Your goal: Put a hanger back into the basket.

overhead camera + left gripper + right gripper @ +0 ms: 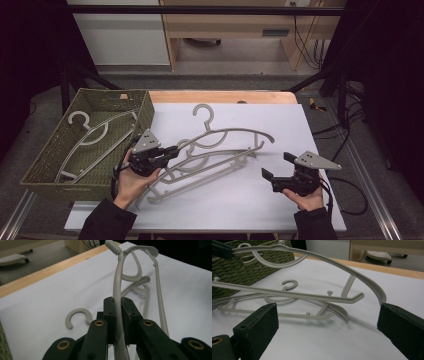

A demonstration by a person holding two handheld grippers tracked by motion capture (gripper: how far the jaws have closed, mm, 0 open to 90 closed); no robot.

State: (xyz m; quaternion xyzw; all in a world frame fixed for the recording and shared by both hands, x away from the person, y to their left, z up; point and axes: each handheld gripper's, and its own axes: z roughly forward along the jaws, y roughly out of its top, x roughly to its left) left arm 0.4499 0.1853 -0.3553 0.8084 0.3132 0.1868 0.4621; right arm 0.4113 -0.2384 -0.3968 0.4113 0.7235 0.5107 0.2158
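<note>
High view: the left claw [172,150] grips a hanger [227,134] lifted off the desk [280,200], the right claw [277,165] waits open, and next the hanger likely goes left into the basket [50,150].

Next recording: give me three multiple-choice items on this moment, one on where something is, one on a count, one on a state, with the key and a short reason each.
1. Where is the woven basket?
A. at the table's left side
B. at the table's right side
C. on the floor

2. How many hangers lie inside the basket?
A. none
B. one
C. three

3. How do the right tongs stand?
A. shut on a hanger
B. shut on nothing
C. open

Key:
1. A: in the high view the basket sits at the left edge of the white table.
2. B: a single grey hanger in the basket lies on its floor.
3. C: the right gripper view shows its jaws wide apart with nothing between them, while the left tongs are clamped on the lifted hanger.
</note>
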